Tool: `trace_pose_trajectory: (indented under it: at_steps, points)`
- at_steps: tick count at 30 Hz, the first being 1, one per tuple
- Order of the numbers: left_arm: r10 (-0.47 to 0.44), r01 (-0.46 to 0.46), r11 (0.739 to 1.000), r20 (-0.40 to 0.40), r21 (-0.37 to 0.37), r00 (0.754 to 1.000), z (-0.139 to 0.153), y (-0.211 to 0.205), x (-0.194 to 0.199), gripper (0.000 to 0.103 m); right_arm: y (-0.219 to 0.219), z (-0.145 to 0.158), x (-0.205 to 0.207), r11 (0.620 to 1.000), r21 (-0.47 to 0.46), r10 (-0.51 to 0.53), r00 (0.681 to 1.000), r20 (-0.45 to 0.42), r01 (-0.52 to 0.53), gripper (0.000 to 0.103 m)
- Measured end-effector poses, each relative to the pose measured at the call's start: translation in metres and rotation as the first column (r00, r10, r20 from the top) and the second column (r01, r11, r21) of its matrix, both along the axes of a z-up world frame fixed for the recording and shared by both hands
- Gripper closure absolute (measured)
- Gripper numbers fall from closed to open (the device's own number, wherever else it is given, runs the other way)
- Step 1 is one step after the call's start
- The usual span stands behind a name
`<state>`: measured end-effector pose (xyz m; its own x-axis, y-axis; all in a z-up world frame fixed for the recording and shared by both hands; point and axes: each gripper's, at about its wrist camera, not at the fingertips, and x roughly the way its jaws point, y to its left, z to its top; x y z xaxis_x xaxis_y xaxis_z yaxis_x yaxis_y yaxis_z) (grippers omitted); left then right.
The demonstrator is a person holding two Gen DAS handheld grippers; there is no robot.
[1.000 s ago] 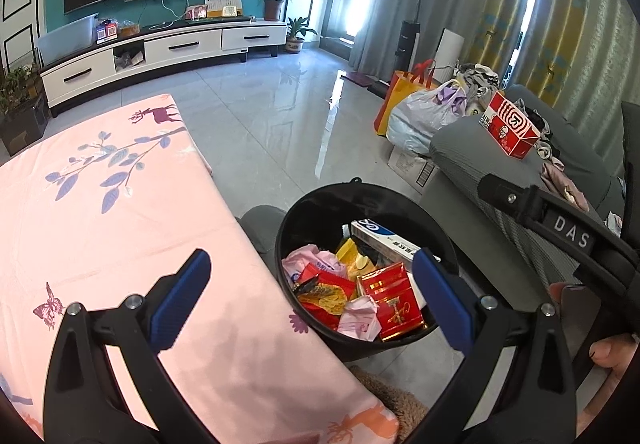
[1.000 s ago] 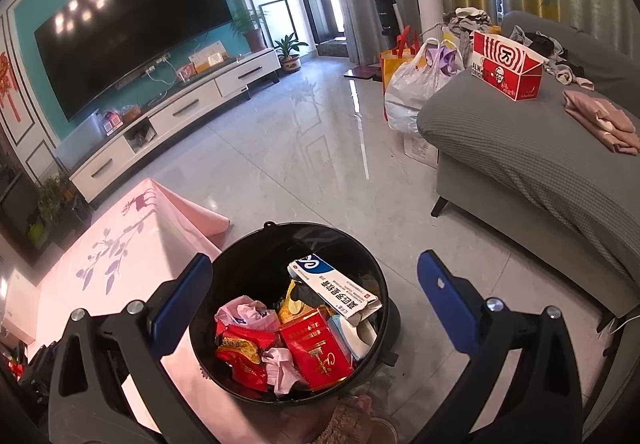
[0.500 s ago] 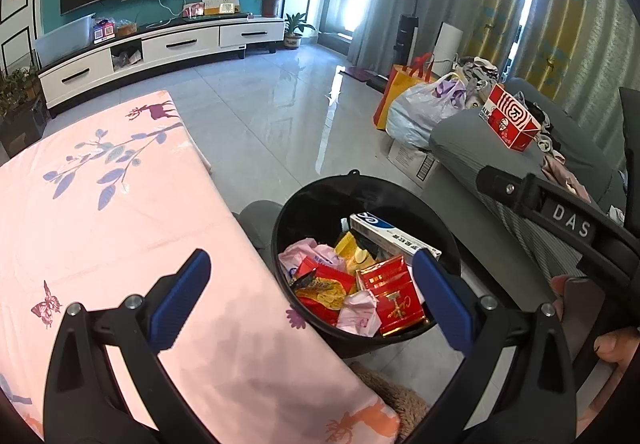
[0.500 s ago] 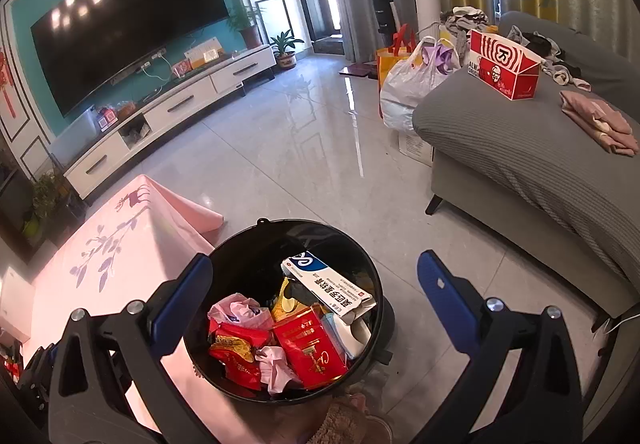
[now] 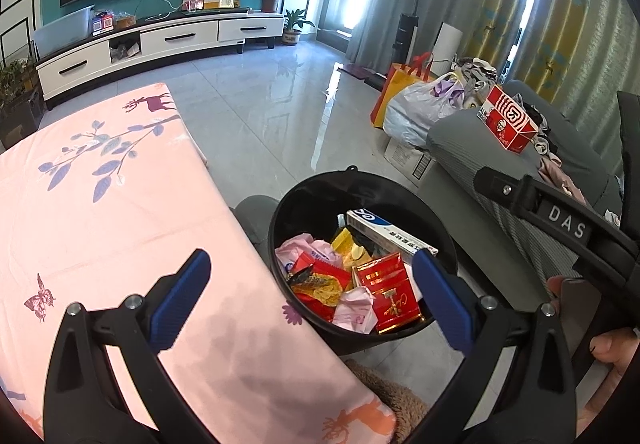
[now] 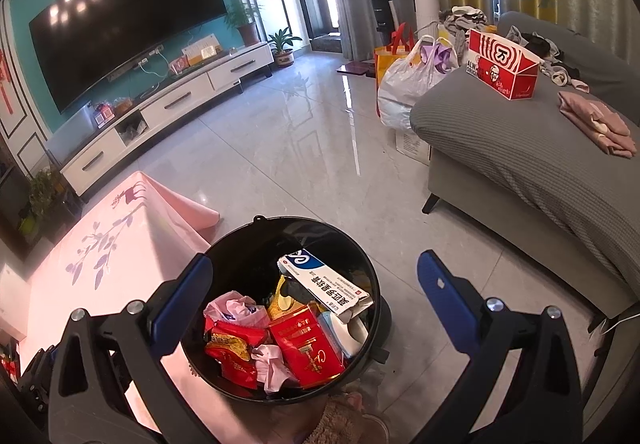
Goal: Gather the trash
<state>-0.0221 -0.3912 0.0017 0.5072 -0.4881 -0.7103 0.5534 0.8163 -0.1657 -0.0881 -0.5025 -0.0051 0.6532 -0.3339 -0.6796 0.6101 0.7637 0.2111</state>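
Observation:
A round black trash bin [image 5: 320, 188] [image 6: 248, 236] stands on the floor at the corner of the pink-clothed table [image 5: 100, 204] [image 6: 100, 256]. Inside lie a red carton [image 5: 386, 292] [image 6: 306, 344], a white and blue box [image 5: 388, 234] [image 6: 324, 282], red snack wrappers [image 6: 230, 344] and crumpled pink paper [image 5: 356, 310]. My left gripper [image 5: 310, 300] hovers open over the table edge and bin, holding nothing. My right gripper [image 6: 314, 298] hangs open above the bin, also holding nothing. The right gripper's black body [image 5: 560, 220] and a hand [image 5: 608, 348] show in the left wrist view.
A grey sofa [image 6: 520, 148] on the right carries a red and white food box [image 6: 502, 64] and pink clothes [image 6: 596, 120]. Plastic and paper bags [image 6: 404, 80] sit on the tiled floor by it. A white TV cabinet [image 6: 160, 112] lines the far wall.
Both grippers stay open. The views have shifted only slightly, with the bin sitting a little lower and nearer in the right wrist view.

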Motion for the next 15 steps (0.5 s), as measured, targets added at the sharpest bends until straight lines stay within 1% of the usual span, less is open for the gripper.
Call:
trace_pose_trajectory:
  at_steps: [10, 15]
  points:
    - [0.005, -0.005, 1.000, -0.013, -0.003, 1.000, -0.0012, -0.0005, 0.0004, 0.003, -0.0007, -0.0010, -0.0016, 1.000, -0.001, -0.002, 1.000, -0.003, 0.002, 0.003]
    - [0.032, -0.033, 0.999, -0.036, -0.014, 0.999, -0.0026, 0.0028, 0.0040, 0.003, -0.0049, -0.0018, -0.0090, 1.000, -0.003, -0.010, 1.000, -0.006, 0.010, 0.003]
